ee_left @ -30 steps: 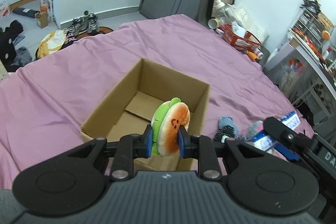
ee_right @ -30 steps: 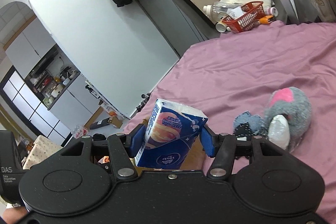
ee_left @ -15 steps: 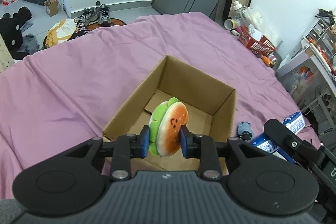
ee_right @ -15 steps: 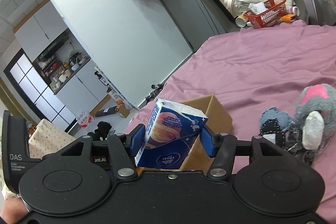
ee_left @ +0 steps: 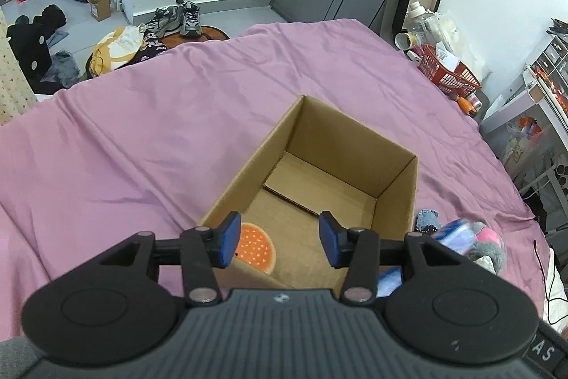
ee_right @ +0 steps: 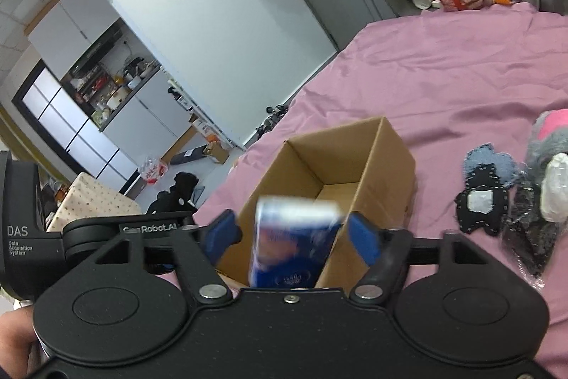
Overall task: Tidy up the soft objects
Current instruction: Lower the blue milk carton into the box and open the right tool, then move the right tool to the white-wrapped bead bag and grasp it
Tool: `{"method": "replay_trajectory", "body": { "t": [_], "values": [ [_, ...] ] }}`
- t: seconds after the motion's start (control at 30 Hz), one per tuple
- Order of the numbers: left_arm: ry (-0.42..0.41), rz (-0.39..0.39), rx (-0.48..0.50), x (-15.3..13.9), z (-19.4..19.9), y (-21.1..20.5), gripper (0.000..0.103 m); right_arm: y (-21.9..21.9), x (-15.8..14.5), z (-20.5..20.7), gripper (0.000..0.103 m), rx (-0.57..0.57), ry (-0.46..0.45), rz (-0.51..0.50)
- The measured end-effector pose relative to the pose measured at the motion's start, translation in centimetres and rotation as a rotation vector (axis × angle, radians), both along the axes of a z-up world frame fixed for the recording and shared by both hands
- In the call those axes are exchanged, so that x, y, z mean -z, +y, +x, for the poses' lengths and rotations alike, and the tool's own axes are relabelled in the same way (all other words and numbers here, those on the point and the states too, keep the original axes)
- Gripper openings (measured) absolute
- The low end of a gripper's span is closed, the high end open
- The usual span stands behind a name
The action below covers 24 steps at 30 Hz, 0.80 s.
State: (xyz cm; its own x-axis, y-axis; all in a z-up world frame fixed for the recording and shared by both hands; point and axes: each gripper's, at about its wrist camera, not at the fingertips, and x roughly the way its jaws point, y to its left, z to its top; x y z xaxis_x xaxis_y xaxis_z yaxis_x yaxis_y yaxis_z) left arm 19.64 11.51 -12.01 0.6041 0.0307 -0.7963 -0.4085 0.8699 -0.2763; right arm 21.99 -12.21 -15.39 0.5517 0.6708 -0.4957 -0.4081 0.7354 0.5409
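Left claw point(ee_left: 277, 242) hangs over the near end of the cardboard box point(ee_left: 355, 137) with its blue pads spread wide and nothing between them. Below the gap, the burger toy point(ee_left: 256, 248) lies on the box floor against the near wall, bun side up; part of it is hidden behind the left pad.

Right claw point(ee_right: 293, 238) is also released: its blue pads stand apart, and the blue tissue pack point(ee_right: 291, 245) sits between them without touching either one. The pack is blurred, upright, and lies in front of the box's near corner point(ee_right: 349, 166); whether it is inside the box or above it cannot be told. In the left view a blue smear of the same pack point(ee_left: 458, 233) shows just past the box's right wall.

Outward from the box, which stands open on the bed's pink sheet point(ee_left: 142, 116), more soft things lie on the right side: a small dark felt piece with a blue-grey top point(ee_right: 486, 187) and, touching it, a grey plush toy with a pink patch point(ee_right: 552, 144), partly cut off by the frame edge. A clear plastic wrapper point(ee_right: 525, 237) lies by them.

Beyond the bed a red basket point(ee_left: 451, 73) sits on the floor near the wall, and a pair of shoes point(ee_left: 177, 18) stands at the far side.
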Motion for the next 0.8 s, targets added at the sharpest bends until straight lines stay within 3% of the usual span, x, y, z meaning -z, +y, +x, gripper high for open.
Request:
{"method": "replay_trajectory", "body": {
  "t": [0.5,0.8],
  "values": [
    [0.003,0.055,0.010,-1.7,-0.9,-2.3,0.048,-3.4,-1.7,-0.4,0.082,0.081,0.008,0.015],
    [0.002,0.084,0.036,-2.6,-0.8,-5.2,0.049,-6.7,-1.7,-0.3,0.088,0.145,0.084,-0.009]
  ]
}}
